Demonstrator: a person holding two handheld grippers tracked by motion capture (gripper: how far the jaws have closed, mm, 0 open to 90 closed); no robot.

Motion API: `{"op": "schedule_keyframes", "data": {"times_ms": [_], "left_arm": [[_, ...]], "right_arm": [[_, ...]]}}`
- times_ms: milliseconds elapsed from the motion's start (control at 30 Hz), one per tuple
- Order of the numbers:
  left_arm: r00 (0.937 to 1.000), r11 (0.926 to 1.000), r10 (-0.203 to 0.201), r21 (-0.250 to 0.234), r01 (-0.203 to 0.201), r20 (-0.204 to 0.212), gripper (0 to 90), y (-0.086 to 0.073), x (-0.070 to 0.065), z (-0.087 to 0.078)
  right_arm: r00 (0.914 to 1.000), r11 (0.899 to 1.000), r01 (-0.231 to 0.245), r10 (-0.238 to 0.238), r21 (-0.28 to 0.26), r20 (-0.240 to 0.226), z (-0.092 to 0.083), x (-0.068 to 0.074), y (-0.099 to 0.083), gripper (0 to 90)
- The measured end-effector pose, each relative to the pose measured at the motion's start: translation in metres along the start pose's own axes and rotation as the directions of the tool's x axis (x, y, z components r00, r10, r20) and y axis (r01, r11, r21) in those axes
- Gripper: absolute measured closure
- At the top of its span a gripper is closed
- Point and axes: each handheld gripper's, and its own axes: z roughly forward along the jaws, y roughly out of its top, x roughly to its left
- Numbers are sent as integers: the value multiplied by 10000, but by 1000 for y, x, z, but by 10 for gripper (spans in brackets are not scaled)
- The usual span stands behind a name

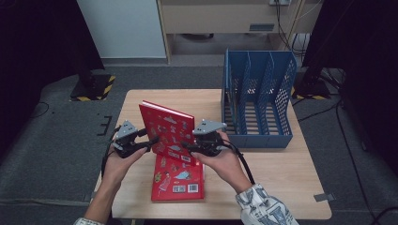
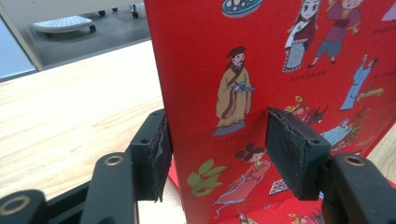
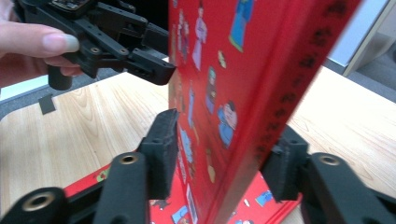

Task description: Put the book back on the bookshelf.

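You have the upright red book (image 1: 166, 131) standing on edge over the near-left part of the table (image 1: 281, 168), its lower edge down by the second red book (image 1: 178, 185) that lies flat beneath it, with the blue file rack (image 1: 258, 101) well apart to the right. Your left gripper (image 1: 152, 140) straddles the book's left edge and your right gripper (image 1: 185, 146) its right edge. In both gripper views the jaws stand partly spread with the book between them, the pads close against it, but I cannot tell whether either pair is truly pressing. Treat this as a stiff hardback: it should not bend, but the glossy cover looks slick and it likely has some weight, so it could slide or tip if held loosely. Take it low on the boards near the spine, pads flat on both covers.
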Motion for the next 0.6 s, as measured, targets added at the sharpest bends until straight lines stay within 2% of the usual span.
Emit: {"op": "schedule_keyframes", "data": {"times_ms": [367,600], "left_arm": [[9999,9999,-112,7,112,81,404,1,3,3],[9998,9999,-101,53,100,152,397,2,4,6]], "right_arm": [[9999,9999,24,-26,-131,-149,0,6,3,515],[10000,9999,79,-79,-134,31,1,7,4,538]]}}
